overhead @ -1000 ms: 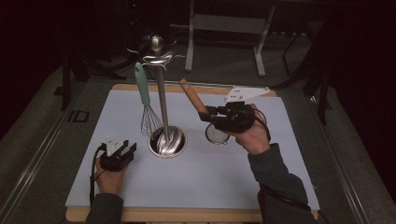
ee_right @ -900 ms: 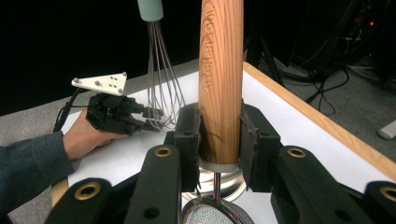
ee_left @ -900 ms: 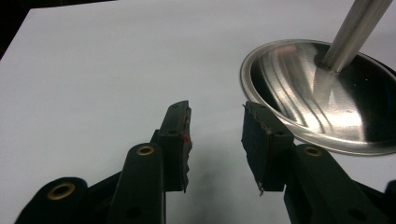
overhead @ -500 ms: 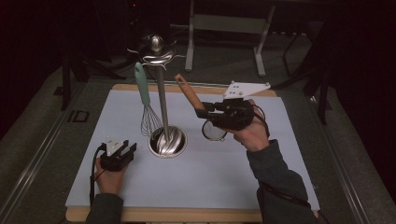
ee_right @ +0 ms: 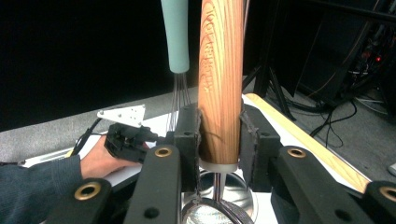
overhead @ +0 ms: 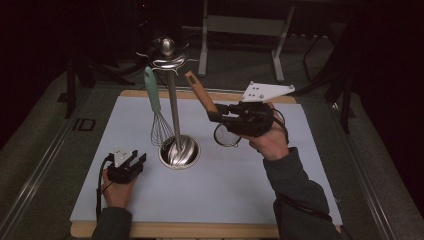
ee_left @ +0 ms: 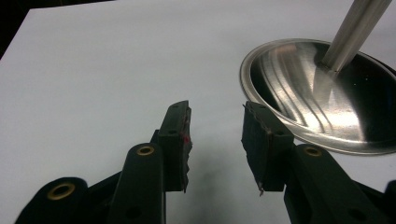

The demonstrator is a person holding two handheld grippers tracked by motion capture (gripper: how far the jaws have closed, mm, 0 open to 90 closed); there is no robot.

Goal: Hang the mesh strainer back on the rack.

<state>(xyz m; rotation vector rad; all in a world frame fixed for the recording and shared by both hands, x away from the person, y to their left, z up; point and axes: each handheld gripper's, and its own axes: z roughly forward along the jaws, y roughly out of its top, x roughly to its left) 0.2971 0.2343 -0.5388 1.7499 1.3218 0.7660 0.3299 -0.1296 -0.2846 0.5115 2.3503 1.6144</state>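
While the left hand-held gripper [overhead: 131, 162] rests low on the pale worktop [overhead: 240, 200] beside the round steel base of the utensil stand [overhead: 172, 107], exactly where it sat a second ago, its jaws stand spread with nothing between them, as the left gripper view shows with the fingertips [ee_left: 180, 123] parted over bare surface just short of the base rim. Just right of that, a whisk [overhead: 156, 107] with a mint-green handle hangs from one of the hooks at the top of the stand. Further right, the right hand-held gripper [overhead: 216, 114] pinches the wooden handle of a small strainer [overhead: 210, 112], the pads pressed on both sides of the wood in the right gripper view [ee_right: 219, 93]. Over the last second this strainer has come up and leftward: its handle tip now reaches close to the hooks, while the mesh bowl hangs above the worktop. That suggests the strainer is being brought to hang beside the whisk, and the hooking itself is not yet done
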